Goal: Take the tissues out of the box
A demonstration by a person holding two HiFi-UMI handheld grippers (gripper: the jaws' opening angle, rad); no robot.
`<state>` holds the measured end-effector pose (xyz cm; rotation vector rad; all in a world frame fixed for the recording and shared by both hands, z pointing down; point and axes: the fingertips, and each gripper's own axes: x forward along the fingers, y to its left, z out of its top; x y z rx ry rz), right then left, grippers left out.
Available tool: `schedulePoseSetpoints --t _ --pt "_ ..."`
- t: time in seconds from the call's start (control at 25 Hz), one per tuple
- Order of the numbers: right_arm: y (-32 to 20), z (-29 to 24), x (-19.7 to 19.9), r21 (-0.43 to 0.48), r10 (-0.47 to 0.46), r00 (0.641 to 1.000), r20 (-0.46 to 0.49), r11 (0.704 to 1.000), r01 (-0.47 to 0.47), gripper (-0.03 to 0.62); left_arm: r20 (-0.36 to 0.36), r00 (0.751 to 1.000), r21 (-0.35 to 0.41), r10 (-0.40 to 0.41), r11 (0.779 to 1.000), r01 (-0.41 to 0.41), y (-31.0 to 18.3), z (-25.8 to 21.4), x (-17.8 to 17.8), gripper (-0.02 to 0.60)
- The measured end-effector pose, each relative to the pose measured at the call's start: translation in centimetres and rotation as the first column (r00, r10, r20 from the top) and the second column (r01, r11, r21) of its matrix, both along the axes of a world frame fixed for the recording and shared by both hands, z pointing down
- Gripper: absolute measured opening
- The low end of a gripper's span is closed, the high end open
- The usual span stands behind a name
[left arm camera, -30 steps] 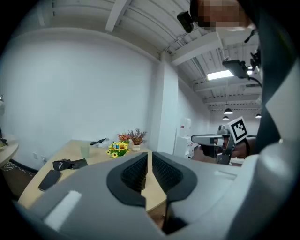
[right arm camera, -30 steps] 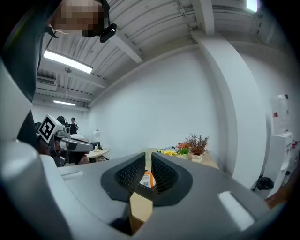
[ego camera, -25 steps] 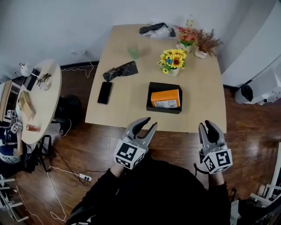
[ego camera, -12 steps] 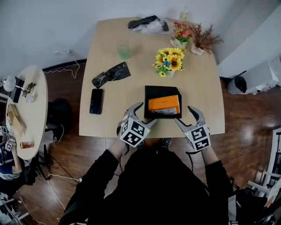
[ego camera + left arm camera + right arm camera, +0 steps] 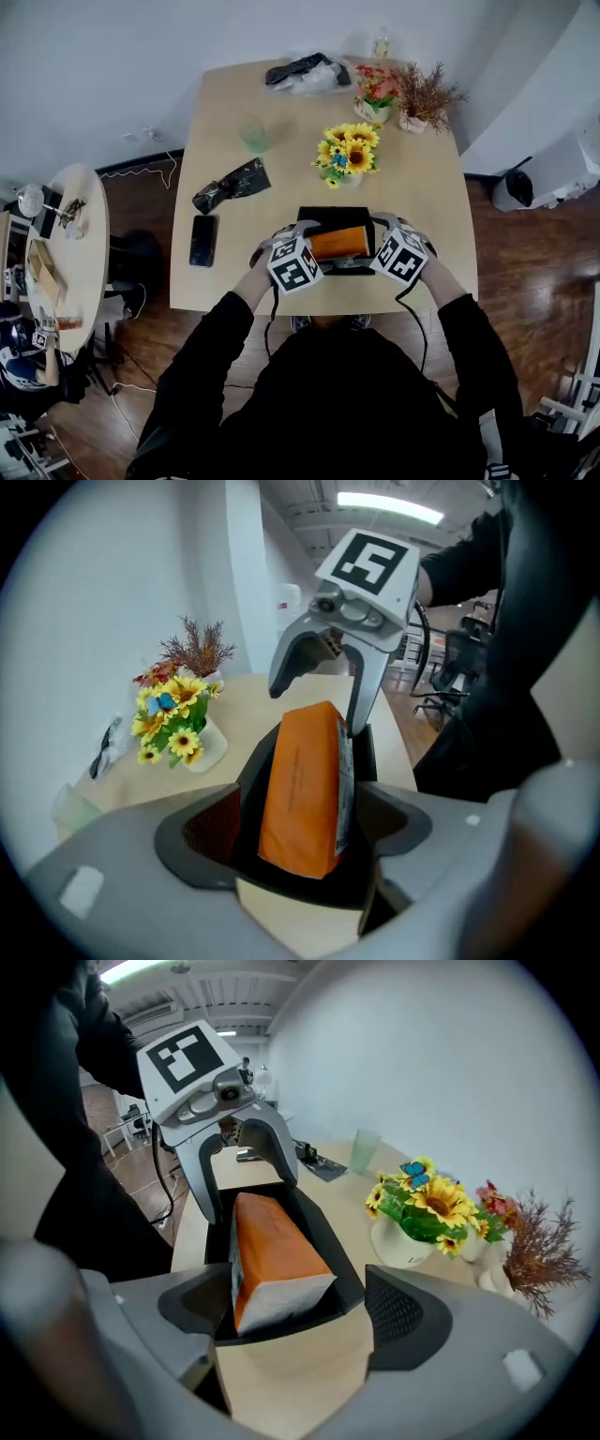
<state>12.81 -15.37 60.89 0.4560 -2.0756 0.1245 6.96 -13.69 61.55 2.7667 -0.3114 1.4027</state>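
A black open box (image 5: 319,217) lies near the table's front edge with an orange tissue pack (image 5: 338,242) inside. My left gripper (image 5: 298,240) is at the box's left end and my right gripper (image 5: 380,238) at its right end, facing each other. In the left gripper view the orange pack (image 5: 302,789) and the box (image 5: 364,750) stand between my wide open jaws (image 5: 300,847), pads clear of them. In the right gripper view the jaws (image 5: 291,1327) are opening around the pack's white end (image 5: 274,1258) and the box (image 5: 330,1246), without touching.
Behind the box stands a sunflower vase (image 5: 347,156). Farther back are a green cup (image 5: 251,131), a red flower pot (image 5: 375,88), dried flowers (image 5: 424,94) and a plastic bag (image 5: 305,73). A phone (image 5: 202,241) and a black bag (image 5: 232,184) lie left. A round side table (image 5: 66,244) stands far left.
Both grippers have moved forward from the table's front edge to the two ends of the box. Their jaws have gone from nearly shut to wide apart.
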Motion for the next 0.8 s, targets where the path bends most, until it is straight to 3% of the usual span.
schedulePoseSetpoints --t 0.16,0.24,0.36,0.52,0.64,0.8 --pt "0.3 2.6 -0.3 -0.151 -0.098 0.993 -0.065 0.985 0.088 0.456 0.002 1.0 -0.012 -0.001 1.0 0.001 0.6 0.6 1.0 0.373" --pt "0.8 3.3 -0.3 -0.146 -0.155 0.982 -0.109 0.98 0.138 0.441 0.023 1.0 -0.002 0.008 1.0 -0.008 0.9 1.3 0.8 0.373" --pt "1.4 3.0 -0.8 -0.025 -0.24 0.96 -0.148 0.971 0.239 0.381 0.066 0.998 0.046 0.022 0.999 -0.025 0.8 1.9 0.1 0.373" --pt "2.1 1.8 -1.5 0.153 -0.316 0.926 -0.206 0.924 0.35 0.338 0.097 0.993 0.075 0.061 0.995 -0.069 0.5 2.1 -0.1 0.383" --pt "1.7 0.5 -1.9 0.26 -0.295 0.932 -0.208 0.903 0.344 0.317 0.087 0.994 0.041 0.066 0.997 -0.07 0.3 2.5 0.3 0.408" --pt "1.5 -1.8 -2.1 0.341 -0.293 0.937 -0.189 0.875 0.343 0.307 0.068 0.996 0.083 0.048 0.995 -0.054 -0.4 1.7 1.0 0.404"
